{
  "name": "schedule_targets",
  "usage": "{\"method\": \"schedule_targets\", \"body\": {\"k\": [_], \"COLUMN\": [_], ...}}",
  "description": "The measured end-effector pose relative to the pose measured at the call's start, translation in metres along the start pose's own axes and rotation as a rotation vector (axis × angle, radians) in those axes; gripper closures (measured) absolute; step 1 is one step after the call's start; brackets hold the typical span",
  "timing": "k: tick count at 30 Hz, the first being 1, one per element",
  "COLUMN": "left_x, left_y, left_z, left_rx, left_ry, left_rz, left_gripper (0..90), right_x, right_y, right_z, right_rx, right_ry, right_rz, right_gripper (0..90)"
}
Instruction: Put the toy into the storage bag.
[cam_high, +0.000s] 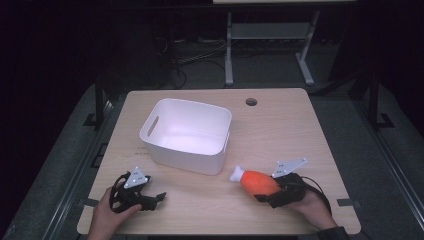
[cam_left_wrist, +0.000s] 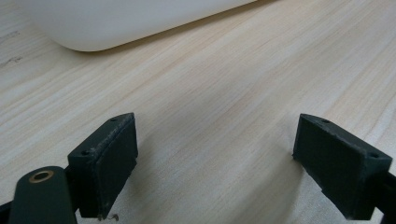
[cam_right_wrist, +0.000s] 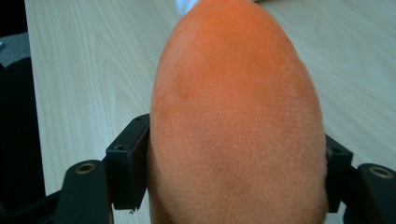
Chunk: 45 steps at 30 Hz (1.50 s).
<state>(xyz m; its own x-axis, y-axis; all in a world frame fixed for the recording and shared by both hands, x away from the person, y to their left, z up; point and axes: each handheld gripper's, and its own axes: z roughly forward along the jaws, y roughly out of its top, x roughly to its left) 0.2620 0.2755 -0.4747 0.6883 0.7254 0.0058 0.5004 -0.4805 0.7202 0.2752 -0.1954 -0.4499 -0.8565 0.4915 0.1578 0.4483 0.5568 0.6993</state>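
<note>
Clamping the plush drumstick (cam_high: 255, 182), the right gripper (cam_high: 272, 192) readies it for the bin (cam_high: 186, 134); left gripper (cam_high: 159, 197) gapes, idle.

No legible txt, labels, nos.

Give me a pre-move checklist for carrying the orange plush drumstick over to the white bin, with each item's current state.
1. Right gripper closed on the orange plush drumstick: ok, both pads press its sides.
2. Grip sits on the thick end, white bone tip free: ok.
3. White bin upright with nothing seen inside: ok.
4. Table between drumstick and bin free of obstacles: ok.
5. Left gripper open, holding nothing, away from the path: ok.
6. Drumstick lifted off the table: cannot tell.
</note>
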Motion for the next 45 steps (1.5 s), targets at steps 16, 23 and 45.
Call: {"method": "schedule_targets", "body": {"k": [16,23,45], "left_x": [0.000,0.000,0.000], "left_y": [0.000,0.000,0.000], "left_z": [0.000,0.000,0.000], "left_rx": [0.000,0.000,0.000], "left_ry": [0.000,0.000,-0.001], "left_rz": [0.000,-0.001,-0.004], "left_gripper": [12.9,12.9,12.9], "right_x": [-0.009,-0.013,-0.021], "right_y": [0.000,0.006,0.024], "right_z": [-0.023,-0.034,-0.054], "right_rx": [-0.110,-0.141,-0.211], "right_ry": [-0.004,0.002,0.012], "right_rz": [0.014,0.010,-0.023], "right_gripper": [29.2,29.1,29.2]}}
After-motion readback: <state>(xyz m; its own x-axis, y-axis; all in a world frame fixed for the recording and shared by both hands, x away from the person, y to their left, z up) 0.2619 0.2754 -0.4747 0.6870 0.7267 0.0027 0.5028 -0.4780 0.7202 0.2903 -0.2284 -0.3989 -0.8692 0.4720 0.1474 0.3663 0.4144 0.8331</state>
